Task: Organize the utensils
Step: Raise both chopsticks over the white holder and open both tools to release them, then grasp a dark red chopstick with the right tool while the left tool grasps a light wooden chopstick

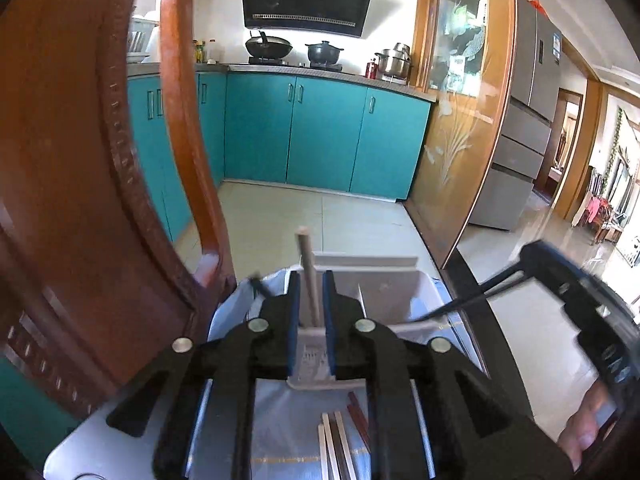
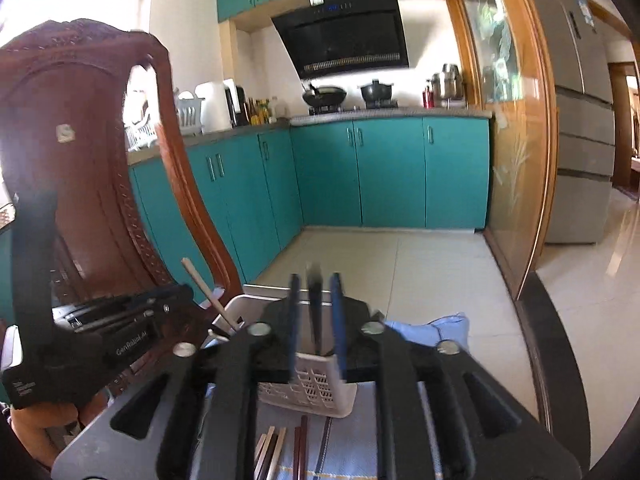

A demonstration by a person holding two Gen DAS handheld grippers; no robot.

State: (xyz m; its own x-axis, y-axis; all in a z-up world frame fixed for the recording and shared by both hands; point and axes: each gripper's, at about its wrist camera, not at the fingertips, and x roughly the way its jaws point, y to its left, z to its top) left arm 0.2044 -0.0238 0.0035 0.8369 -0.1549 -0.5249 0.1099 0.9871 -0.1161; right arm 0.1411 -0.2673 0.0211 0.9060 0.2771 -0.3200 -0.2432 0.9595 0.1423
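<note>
A white slotted utensil holder [image 1: 392, 280] [image 2: 316, 392] stands on a blue cloth [image 1: 280, 412]. My left gripper [image 1: 311, 280] is over it, slightly open. A pale wooden chopstick [image 1: 309, 276] stands upright in the holder between its blue pads, with slim gaps on both sides. In the right wrist view my right gripper [image 2: 316, 284] is open above the holder, with blurred dark chopsticks [image 2: 315, 304] loose between its pads. Several pale and dark red chopsticks [image 1: 336, 440] [image 2: 276, 452] lie on the cloth in front.
A carved red-brown wooden chair back [image 1: 80, 200] [image 2: 80, 160] rises close on the left. The table's dark edge [image 2: 548, 340] runs along the right, with tiled floor and teal cabinets [image 1: 320, 132] beyond. A hand [image 1: 588, 432] holds the right gripper.
</note>
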